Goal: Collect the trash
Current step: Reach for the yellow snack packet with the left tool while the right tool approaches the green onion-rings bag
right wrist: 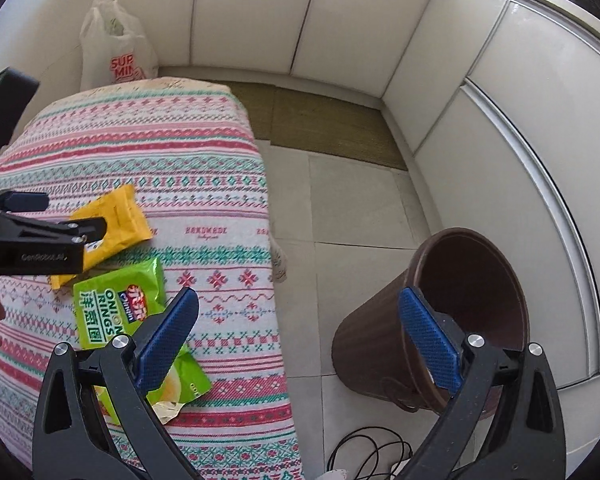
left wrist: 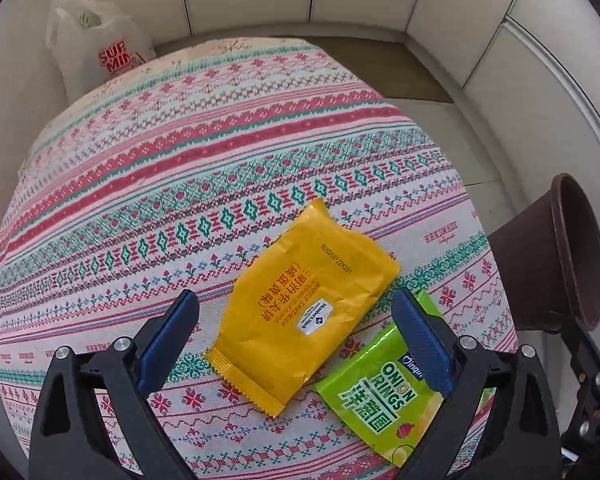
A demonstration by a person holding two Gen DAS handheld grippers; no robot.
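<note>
1. White cabinet fronts wrap the corner; pale floor tiles below, a white shopping bag (left wrist: pixel 96 40) standing against the far cabinets.
2. Desk (left wrist: pixel 204 152) carries a patterned red-and-green cloth. Two wrappers lie at its near right part: yellow packet (left wrist: pixel 306 304) and green bag (left wrist: pixel 380 396), close together, possibly just touching at one corner.
3. Brown bin (right wrist: pixel 432 320) stands on the floor off the desk's right edge, mouth open and facing up toward the camera.
4. Left gripper (left wrist: pixel 296 340): fingers spread wide, nothing between the pads. It hovers directly over the yellow packet; the right finger overlaps the green bag in view.
5. Key relation: the yellow packet's long axis runs diagonally, near-left to far-right, sitting between the left fingers. Closing across its narrow width looks feasible from this pose, going straight down.
6. Right gripper (right wrist: pixel 300 336): fingers spread, empty, aimed at the gap between desk edge and bin; its left finger overlaps the green bag.
7. Judgement: left is nearer the yellow packet; right is nearer the bin and green bag.
</note>
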